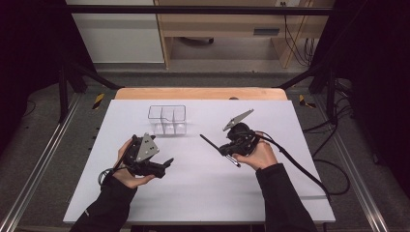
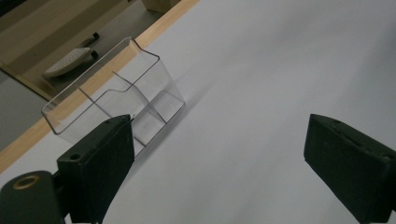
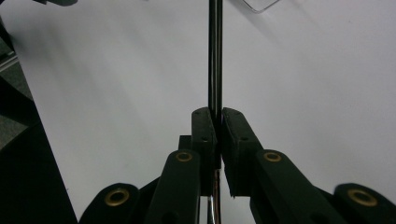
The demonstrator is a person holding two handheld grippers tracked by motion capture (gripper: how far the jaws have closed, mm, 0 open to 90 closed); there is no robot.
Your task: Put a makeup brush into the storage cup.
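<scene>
Right gripper view shows the right gripper (image 3: 215, 122) with its fingers (image 3: 203, 135) clenched on a thin dark pen (image 3: 215, 56), which runs straight ahead from between them, above the white surface (image 3: 116, 84). On the high view the left gripper (image 1: 167, 164) has released fingers with nothing between them. A clear divided box (image 2: 116, 93) stands ahead of the left fingers, to their left.
</scene>
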